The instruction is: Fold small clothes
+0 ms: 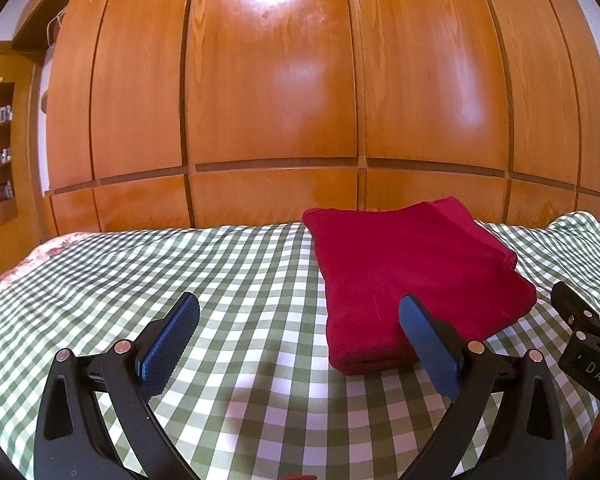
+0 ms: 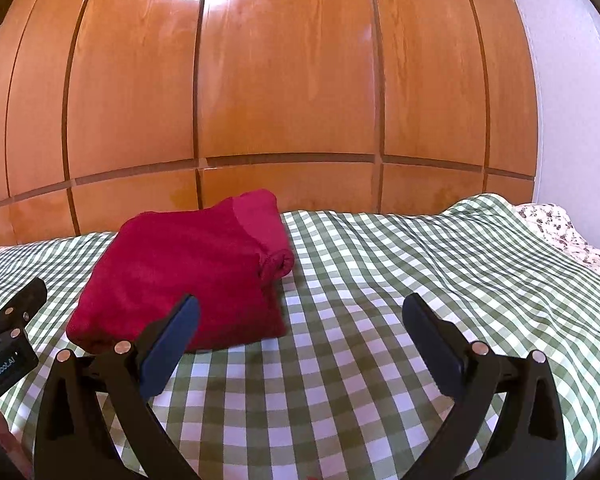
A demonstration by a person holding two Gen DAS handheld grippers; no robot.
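On the checked bedcover (image 1: pixel 228 280), a folded red garment (image 1: pixel 404 272); both grippers' fingers (image 1: pixel 172 336) spread, empty.

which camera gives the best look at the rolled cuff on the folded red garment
The right wrist view: the rolled cuff faces it at the folded red garment's right side. In the left wrist view the cuff shows only edge-on, at the far right corner.

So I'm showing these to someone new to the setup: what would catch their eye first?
The folded red garment stands out, lying on the green-and-white checked bedspread in the middle of the bed. Behind it, glossy orange wooden wardrobe doors fill the background. In the foreground, the left tool and the right tool are both open, holding nothing.
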